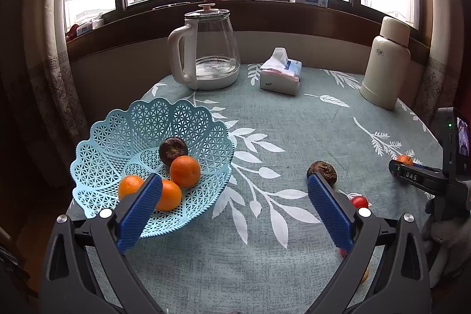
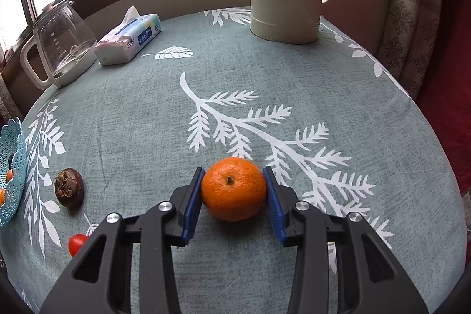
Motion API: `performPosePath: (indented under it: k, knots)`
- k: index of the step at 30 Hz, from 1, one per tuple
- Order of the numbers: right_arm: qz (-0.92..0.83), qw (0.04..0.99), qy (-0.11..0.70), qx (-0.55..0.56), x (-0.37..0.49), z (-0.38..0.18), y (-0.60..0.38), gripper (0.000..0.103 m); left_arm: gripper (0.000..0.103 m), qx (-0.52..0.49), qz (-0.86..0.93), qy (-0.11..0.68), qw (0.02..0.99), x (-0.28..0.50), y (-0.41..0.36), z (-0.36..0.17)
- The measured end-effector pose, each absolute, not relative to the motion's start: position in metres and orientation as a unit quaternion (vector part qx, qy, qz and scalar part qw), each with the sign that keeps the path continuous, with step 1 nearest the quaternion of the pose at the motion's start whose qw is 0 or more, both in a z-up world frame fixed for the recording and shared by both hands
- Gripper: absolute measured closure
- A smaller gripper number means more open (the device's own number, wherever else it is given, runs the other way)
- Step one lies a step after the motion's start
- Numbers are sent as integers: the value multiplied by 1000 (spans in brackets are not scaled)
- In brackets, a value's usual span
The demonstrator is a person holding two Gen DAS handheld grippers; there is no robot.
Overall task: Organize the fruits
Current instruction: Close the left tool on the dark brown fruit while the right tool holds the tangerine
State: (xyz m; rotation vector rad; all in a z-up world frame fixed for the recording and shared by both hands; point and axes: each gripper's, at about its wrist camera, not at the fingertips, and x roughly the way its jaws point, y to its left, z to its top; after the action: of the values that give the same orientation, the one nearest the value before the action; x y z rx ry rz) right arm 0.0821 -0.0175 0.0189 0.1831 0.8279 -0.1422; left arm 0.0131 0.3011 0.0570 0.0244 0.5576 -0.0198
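Left wrist view: left gripper (image 1: pixel 235 190) spread wide, empty, above the cloth. Basket (image 1: pixel 117 137) at left holds three oranges (image 1: pixel 185 170) and one dark fruit (image 1: pixel 173 149).

Right wrist view: right gripper (image 2: pixel 234 190) pads touch both sides of an orange (image 2: pixel 234 189) resting on the table (image 2: pixel 265 72), near centre.

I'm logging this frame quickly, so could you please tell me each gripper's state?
Left gripper: open, holding nothing.
Right gripper: closed on the orange on the tablecloth.
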Motion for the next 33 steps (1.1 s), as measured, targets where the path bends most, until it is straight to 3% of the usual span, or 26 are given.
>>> performPosePath:
  k: [27, 29, 33]
  knots:
    - [-51, 912, 384, 134, 75, 18, -30, 63, 3, 31, -126, 349, 928, 87, 210, 24]
    - [-51, 912, 384, 135, 75, 18, -30, 63, 4, 27, -132, 357, 924, 93, 207, 21]
    - [-51, 912, 384, 136, 75, 18, -30, 63, 17, 20, -146, 375, 915, 104, 203, 14]
